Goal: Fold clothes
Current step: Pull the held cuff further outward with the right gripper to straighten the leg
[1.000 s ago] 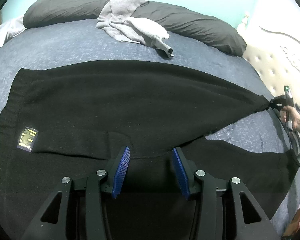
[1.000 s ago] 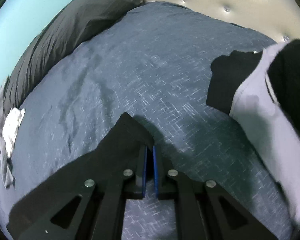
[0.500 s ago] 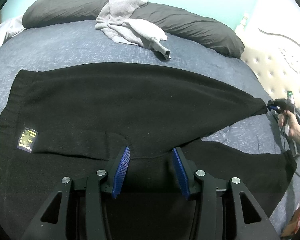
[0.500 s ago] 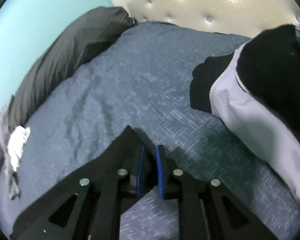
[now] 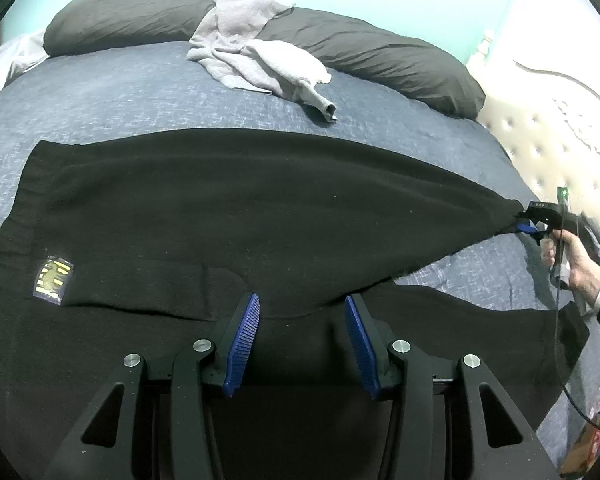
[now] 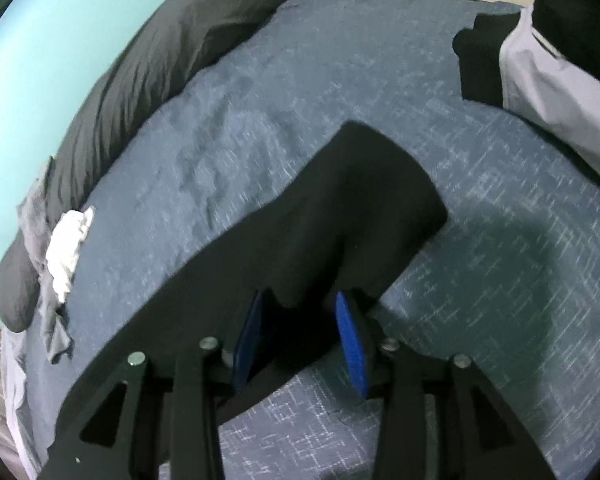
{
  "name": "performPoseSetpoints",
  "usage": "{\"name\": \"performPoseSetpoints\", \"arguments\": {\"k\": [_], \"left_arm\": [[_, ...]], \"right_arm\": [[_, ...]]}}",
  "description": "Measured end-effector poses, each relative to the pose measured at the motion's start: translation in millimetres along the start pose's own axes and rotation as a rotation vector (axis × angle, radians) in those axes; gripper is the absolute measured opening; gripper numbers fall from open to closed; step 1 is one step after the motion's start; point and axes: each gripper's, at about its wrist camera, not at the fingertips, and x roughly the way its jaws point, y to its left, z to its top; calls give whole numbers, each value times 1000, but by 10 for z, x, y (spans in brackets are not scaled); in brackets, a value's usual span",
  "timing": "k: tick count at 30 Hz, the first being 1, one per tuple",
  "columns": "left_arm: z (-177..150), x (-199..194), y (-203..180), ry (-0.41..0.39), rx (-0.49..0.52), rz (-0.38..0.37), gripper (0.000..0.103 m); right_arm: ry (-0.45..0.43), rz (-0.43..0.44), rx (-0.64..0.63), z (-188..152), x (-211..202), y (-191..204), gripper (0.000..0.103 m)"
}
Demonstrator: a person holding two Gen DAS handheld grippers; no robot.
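Black trousers (image 5: 220, 208) lie spread flat on the blue bedspread (image 5: 100, 96), with a yellow label (image 5: 54, 280) near the waistband at the left. My left gripper (image 5: 302, 312) hovers open over the crotch, nothing between its blue pads. The far leg tapers to the right, where my right gripper (image 5: 528, 222) sits at its end, held by a hand (image 5: 576, 256). In the right wrist view the right gripper (image 6: 300, 298) is open, and the leg's hem (image 6: 364, 184) lies slack on the bed, between and ahead of its fingers.
A crumpled grey garment (image 5: 256, 60) rests against long dark pillows (image 5: 364, 56) at the far side. A tufted cream headboard (image 5: 556, 152) stands on the right. A stack of black and white folded clothes (image 6: 540, 60) sits near the headboard. A cable (image 5: 560, 352) hangs from the right gripper.
My right gripper went from shut on the leg's end to open, and the hem now lies loose on the bed. The left gripper has stayed open in place.
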Motion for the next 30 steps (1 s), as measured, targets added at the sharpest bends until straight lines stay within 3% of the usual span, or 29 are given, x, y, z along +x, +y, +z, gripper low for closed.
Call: {"name": "performPoseSetpoints", "arguments": {"k": [2, 10, 18, 30], "left_arm": [[1, 4, 15, 0, -5, -1, 49], [-2, -10, 6, -2, -6, -8, 49], [2, -20, 12, -6, -10, -8, 49], [17, -46, 14, -11, -14, -16, 49]], "right_arm": [[9, 19, 17, -60, 3, 13, 26], [41, 68, 76, -306, -7, 48, 26], [68, -5, -103, -383, 79, 430, 23], [75, -73, -95, -478, 21, 469, 23]]}}
